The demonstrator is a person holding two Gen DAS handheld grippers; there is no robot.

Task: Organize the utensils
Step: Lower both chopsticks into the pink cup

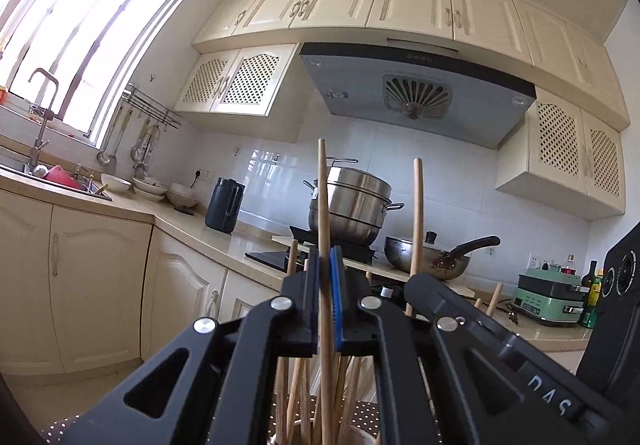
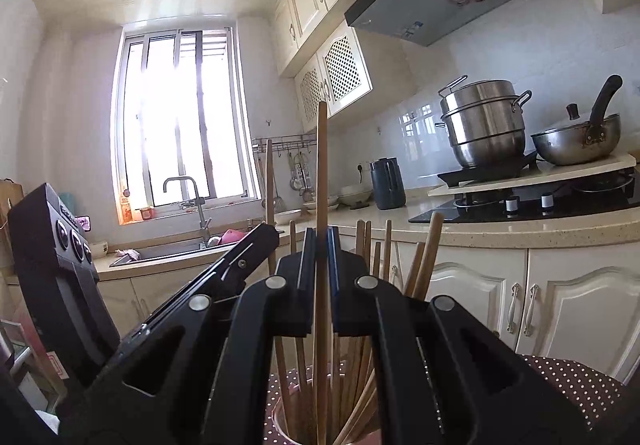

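Left gripper is clenched on one upright wooden chopstick, its blue-edged pads pressed against the stick on both sides; the stick runs down between the fingers into a holder cup directly below, and its top end rises well above the fingertips. Right gripper likewise clamps a single upright chopstick, shaft pinched mid-length, lower end going into the utensil cup beneath the tongs. More chopsticks lean loose in that cup, fanned out just beside and right of the right gripper; in the left view another tall stick stands right of the left gripper. Cup sits on a brown polka-dot cloth. Each gripper's body shows at the edge of the other's view, close alongside. Farther off: counter, stove with steamer pot and wok, dark kettle, sink with faucet under the window, range hood above.
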